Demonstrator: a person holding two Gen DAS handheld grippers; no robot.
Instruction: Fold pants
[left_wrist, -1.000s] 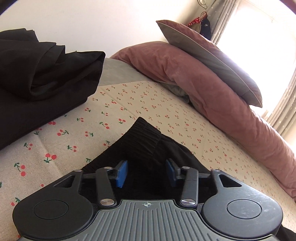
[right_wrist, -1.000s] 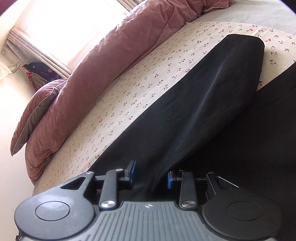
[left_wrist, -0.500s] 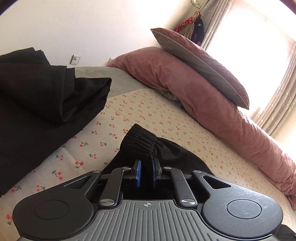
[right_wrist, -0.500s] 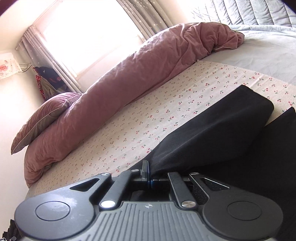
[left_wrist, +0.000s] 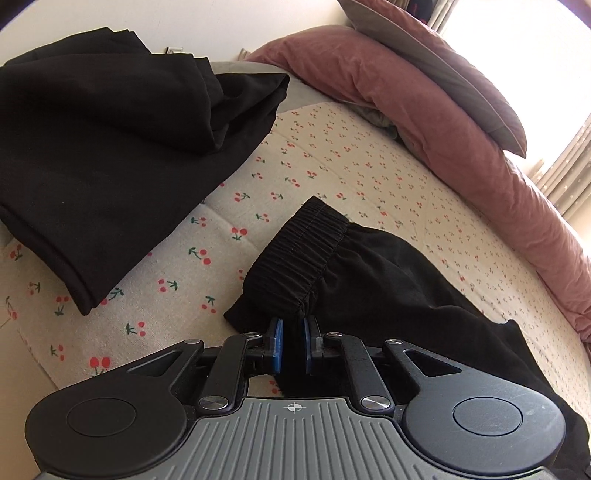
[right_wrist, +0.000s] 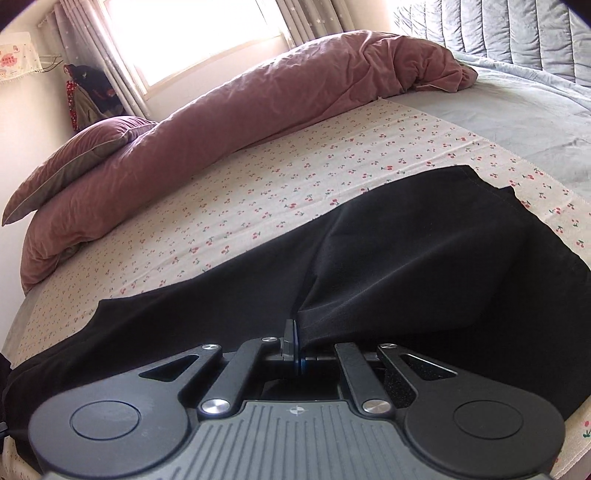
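Observation:
Black pants (left_wrist: 388, 273) lie on a cherry-print bed sheet (left_wrist: 332, 173). In the left wrist view their ribbed elastic waistband (left_wrist: 299, 254) bunches just ahead of my left gripper (left_wrist: 293, 345), which is shut on the waist fabric between its blue pads. In the right wrist view the pants (right_wrist: 424, 266) spread across the sheet (right_wrist: 295, 184), with a fold of a leg lifted toward my right gripper (right_wrist: 295, 345), which is shut on that black fabric edge.
A separate pile of black clothing (left_wrist: 110, 122) lies at the left on the sheet. A mauve duvet (right_wrist: 240, 107) and pillow (left_wrist: 436, 55) run along the far side by the window. A grey quilted headboard (right_wrist: 517, 33) stands at the right.
Both grippers went from open to shut on the pants. The left has pulled back, showing more of the waistband. The right has drawn the leg fold nearer, and the pants lie wider across the sheet.

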